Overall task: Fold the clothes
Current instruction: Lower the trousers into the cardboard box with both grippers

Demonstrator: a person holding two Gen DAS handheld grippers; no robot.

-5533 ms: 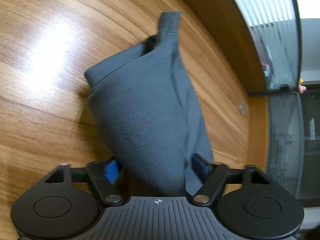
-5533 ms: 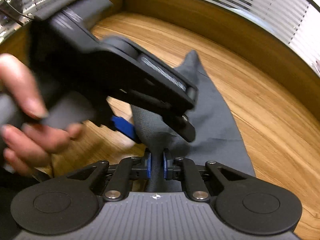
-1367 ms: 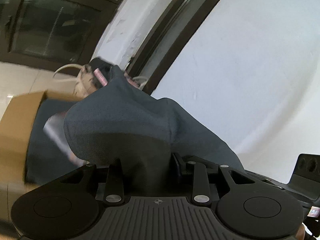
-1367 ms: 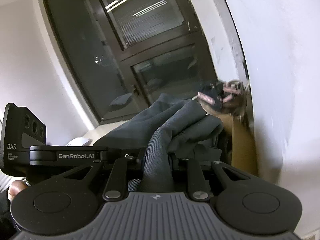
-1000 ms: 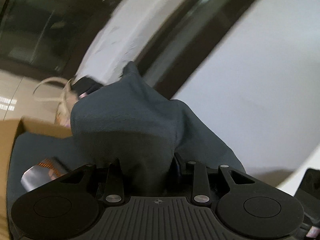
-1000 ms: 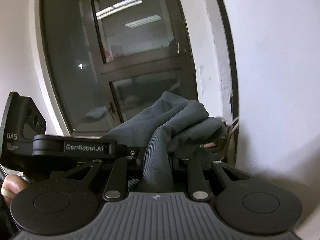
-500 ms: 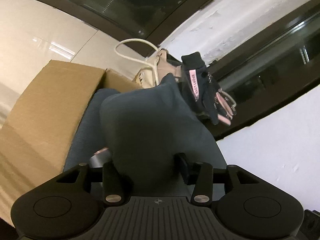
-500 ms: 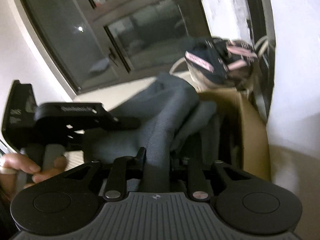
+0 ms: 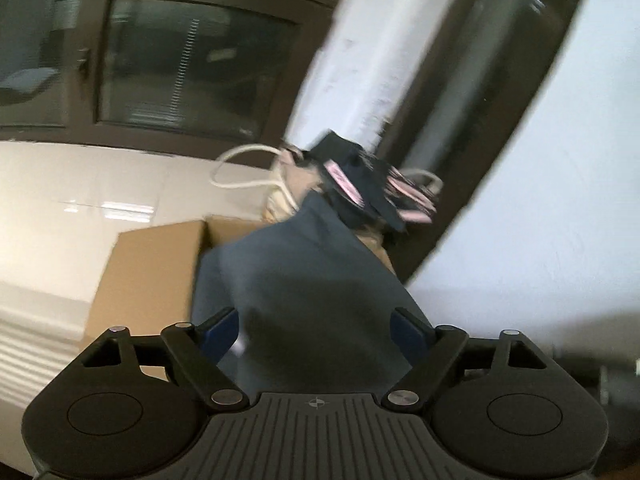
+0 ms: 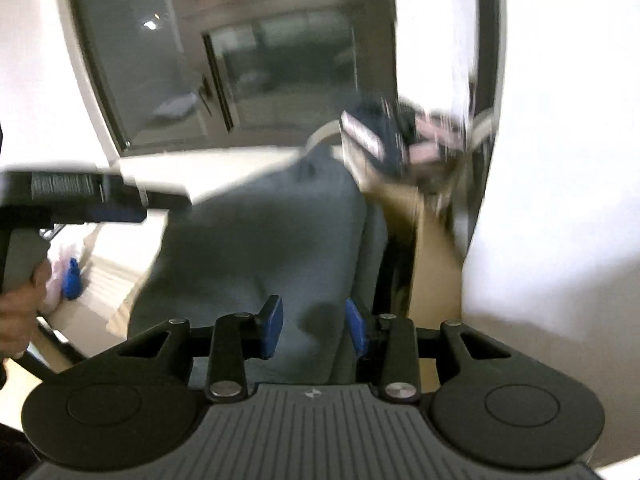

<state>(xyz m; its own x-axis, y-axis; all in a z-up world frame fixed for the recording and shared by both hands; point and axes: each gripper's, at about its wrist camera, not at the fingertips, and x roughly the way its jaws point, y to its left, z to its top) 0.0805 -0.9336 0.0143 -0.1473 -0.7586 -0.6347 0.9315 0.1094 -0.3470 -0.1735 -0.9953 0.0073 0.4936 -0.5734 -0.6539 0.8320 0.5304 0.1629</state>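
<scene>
Looking first through the left wrist view, we see our left gripper (image 9: 316, 330) with its blue pads (image 9: 218, 332) spread wide and opening further; half a second ago they sat close against the cloth. The grey garment (image 9: 312, 280) lies between them, but neither pad presses on it now. It is slumped into the cardboard box (image 9: 156, 272), its upper edge reaching toward the black-and-pink clothes (image 9: 360, 184) heaped on a cream-handled bag (image 9: 280, 196) behind the box. A pale floor (image 9: 80, 184) and a dark-framed glass door (image 9: 180, 68) fill the rest, all smeared by motion.

Turning to the right wrist view, our right gripper (image 10: 314, 328) shows its two blue pads partly apart, with daylight between each pad and the grey garment (image 10: 260, 248) that runs up between them. A second ago the fabric was pinched tight there; now we judge the hold released. The box wall (image 10: 434, 280) stands to the right of the cloth, against the white wall (image 10: 560, 200). At far left the other handheld gripper (image 10: 100, 196) crosses the picture, with a hand (image 10: 20, 312) below it.

We read this as the drop-off: the folded piece has gone from being carried to resting in the box, so this garment looks finished. What remains, in our judgement, is to draw both tools back without dragging a fold loose.
</scene>
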